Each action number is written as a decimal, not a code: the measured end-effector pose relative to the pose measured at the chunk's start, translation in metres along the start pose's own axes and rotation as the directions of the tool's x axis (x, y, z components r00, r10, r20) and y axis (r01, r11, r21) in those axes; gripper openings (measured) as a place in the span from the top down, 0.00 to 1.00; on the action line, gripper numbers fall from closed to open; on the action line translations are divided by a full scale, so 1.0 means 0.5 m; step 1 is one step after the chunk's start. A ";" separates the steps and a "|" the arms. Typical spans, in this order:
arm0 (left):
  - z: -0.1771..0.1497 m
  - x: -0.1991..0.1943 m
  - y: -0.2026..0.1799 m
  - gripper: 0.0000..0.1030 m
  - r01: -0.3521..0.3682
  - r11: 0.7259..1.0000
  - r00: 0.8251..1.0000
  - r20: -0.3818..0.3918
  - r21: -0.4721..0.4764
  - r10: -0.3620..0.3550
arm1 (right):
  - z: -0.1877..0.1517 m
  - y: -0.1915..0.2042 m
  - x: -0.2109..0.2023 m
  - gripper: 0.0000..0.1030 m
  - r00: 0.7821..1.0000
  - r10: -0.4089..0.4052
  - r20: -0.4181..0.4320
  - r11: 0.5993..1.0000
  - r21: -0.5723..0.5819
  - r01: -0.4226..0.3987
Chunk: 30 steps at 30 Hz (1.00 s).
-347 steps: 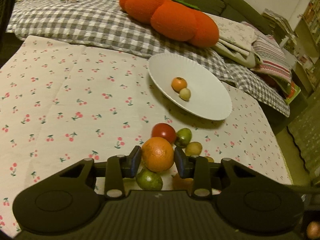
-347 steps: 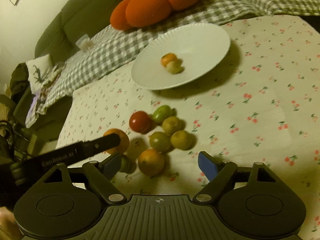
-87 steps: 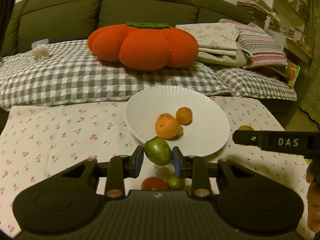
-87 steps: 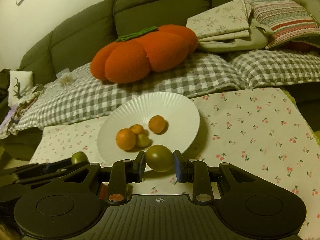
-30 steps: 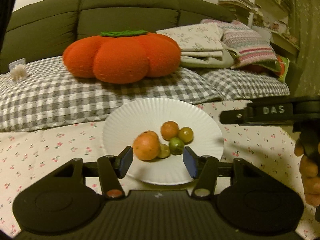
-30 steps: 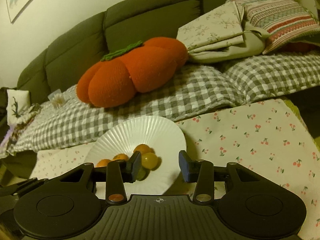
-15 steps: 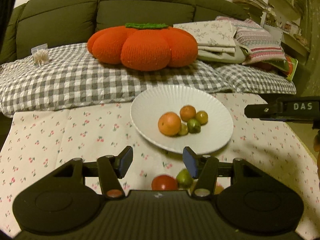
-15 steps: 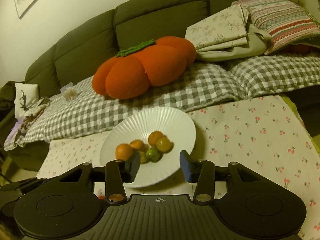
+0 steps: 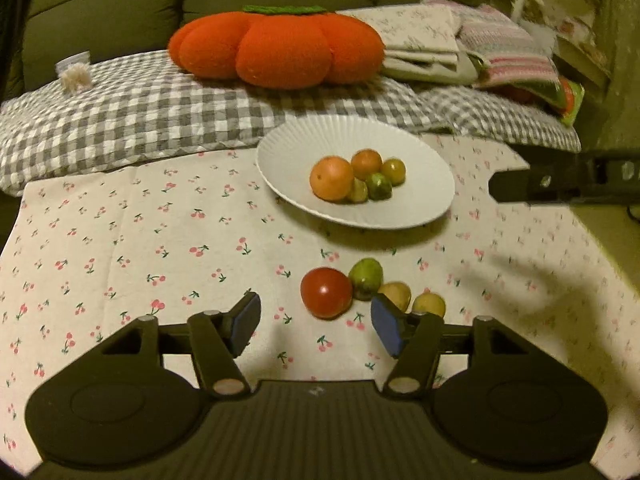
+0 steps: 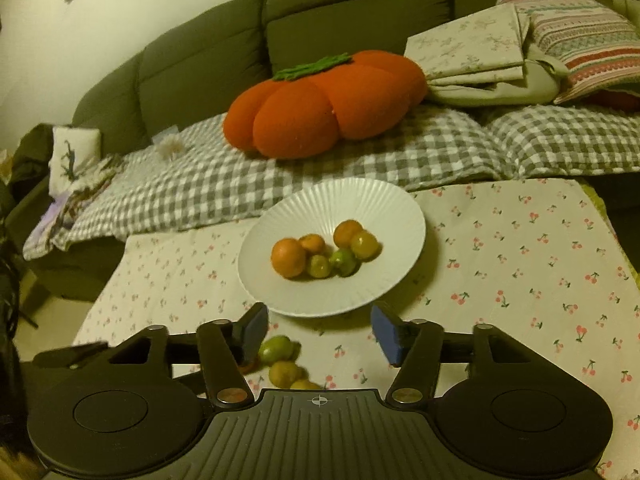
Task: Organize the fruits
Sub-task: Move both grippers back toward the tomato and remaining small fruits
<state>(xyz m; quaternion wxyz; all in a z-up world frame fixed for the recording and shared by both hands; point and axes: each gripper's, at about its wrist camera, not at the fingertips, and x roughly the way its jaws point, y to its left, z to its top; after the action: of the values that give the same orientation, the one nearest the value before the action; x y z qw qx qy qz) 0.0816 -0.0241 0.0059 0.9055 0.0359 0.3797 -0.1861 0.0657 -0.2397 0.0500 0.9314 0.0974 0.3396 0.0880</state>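
Both my grippers are empty with jaws spread: the left gripper [image 9: 314,322] hangs over the cherry-print cloth [image 9: 120,248] just short of the red tomato [image 9: 326,292], the right gripper [image 10: 318,330] near the white plate [image 10: 384,208], which holds a cluster of small fruits. The tomato touches a green fruit [image 9: 366,278], with two yellowish fruits [image 9: 429,305] beside. I judge it light, smooth, bruisable; I would pinch gently across its widest part.
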 end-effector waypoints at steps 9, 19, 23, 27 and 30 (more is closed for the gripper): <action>-0.005 0.037 0.009 0.38 -0.023 0.999 0.999 -0.028 0.044 0.024 | -0.019 0.007 0.009 0.29 0.999 -0.015 -0.048 0.999 -0.030 0.013; -0.006 0.078 -0.004 0.38 -0.013 0.998 0.999 -0.043 0.061 0.016 | -0.034 0.001 0.040 0.16 0.993 -0.042 -0.107 0.999 -0.025 0.039; -0.007 0.087 -0.012 0.38 -0.008 0.996 1.000 -0.026 0.087 0.011 | -0.035 -0.007 0.045 0.16 0.992 -0.057 -0.112 0.998 -0.024 0.055; -0.009 0.094 -0.011 0.43 0.001 0.996 1.000 -0.019 0.092 0.000 | -0.034 -0.013 0.047 0.16 0.992 -0.059 -0.115 0.998 -0.019 0.057; -0.012 0.096 -0.013 0.51 0.012 0.994 1.000 0.000 0.112 -0.012 | -0.034 -0.012 0.048 0.16 0.991 -0.059 -0.117 0.998 -0.021 0.057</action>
<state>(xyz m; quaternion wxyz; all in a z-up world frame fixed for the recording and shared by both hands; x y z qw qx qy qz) 0.1059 -0.0437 -0.0317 0.9011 0.0842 0.3684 -0.2127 0.0733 -0.2381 0.0208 0.9128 0.0741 0.3955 0.0695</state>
